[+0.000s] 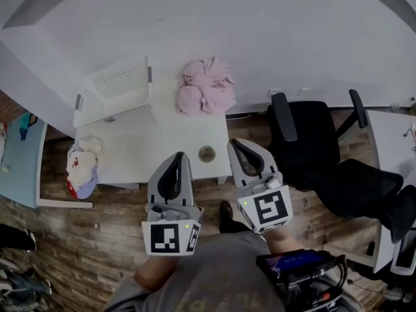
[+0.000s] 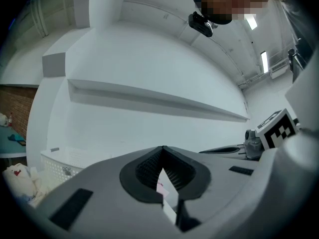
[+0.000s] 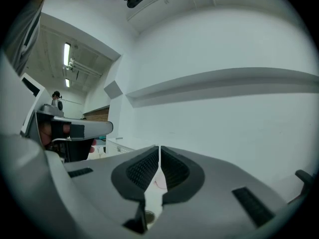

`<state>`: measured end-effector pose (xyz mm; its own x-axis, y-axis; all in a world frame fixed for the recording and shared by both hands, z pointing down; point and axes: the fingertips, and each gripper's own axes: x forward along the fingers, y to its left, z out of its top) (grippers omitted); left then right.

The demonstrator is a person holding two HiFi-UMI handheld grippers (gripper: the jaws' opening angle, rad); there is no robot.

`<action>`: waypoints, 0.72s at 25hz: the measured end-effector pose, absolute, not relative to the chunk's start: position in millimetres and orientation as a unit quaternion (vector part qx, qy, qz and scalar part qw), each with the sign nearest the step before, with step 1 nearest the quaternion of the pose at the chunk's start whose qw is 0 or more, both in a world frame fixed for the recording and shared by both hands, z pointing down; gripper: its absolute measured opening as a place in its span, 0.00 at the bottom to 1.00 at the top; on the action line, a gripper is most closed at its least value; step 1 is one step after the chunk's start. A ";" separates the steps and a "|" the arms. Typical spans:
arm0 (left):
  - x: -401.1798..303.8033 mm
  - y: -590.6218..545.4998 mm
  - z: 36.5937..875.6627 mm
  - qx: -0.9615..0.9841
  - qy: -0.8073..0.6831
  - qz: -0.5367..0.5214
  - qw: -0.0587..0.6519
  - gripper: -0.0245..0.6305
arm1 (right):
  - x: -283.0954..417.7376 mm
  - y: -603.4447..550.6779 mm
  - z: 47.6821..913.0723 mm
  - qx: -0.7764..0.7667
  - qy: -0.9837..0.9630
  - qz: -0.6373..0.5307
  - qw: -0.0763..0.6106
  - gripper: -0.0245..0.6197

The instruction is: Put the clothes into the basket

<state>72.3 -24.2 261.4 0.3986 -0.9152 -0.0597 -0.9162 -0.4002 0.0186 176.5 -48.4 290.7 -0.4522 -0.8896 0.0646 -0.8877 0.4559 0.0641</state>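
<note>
A heap of pink clothes [image 1: 205,86] lies on the white table [image 1: 162,145], right of a white perforated basket [image 1: 117,96] at the table's far left. My left gripper [image 1: 179,156] hovers over the table's near edge, shut and empty. Beside it my right gripper [image 1: 235,143] is also shut with nothing in it. Both point toward the pink heap, well short of it. In the left gripper view the jaws [image 2: 163,151] meet, and the basket [image 2: 60,166] shows low at the left. In the right gripper view the jaws [image 3: 159,151] are closed, with a sliver of pink clothes [image 3: 160,183] behind them.
A small round cup [image 1: 207,153] stands on the table between the two grippers. A white, red and blue bundle of cloth [image 1: 82,168] hangs at the table's left end. A black office chair [image 1: 305,135] stands close on the right, over a wooden floor.
</note>
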 end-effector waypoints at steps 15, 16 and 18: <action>84.2 -112.1 241.6 -0.821 0.569 0.031 0.036 0.05 | 188.8 -151.5 271.0 0.501 -0.865 -0.033 0.023 0.06; 83.3 -117.9 244.4 -0.823 0.567 0.031 0.032 0.05 | 186.1 -156.7 274.6 0.499 -0.865 -0.032 0.027 0.07; 81.6 -132.3 251.4 -0.826 0.563 0.030 0.025 0.05 | 180.1 -169.8 283.1 0.496 -0.867 -0.031 0.037 0.09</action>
<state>81.6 -132.3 251.4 0.3651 -0.9277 -0.0780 -0.9307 -0.3657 -0.0069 180.1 -169.8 283.1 -0.5047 -0.8627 0.0330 -0.8581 0.5055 0.0903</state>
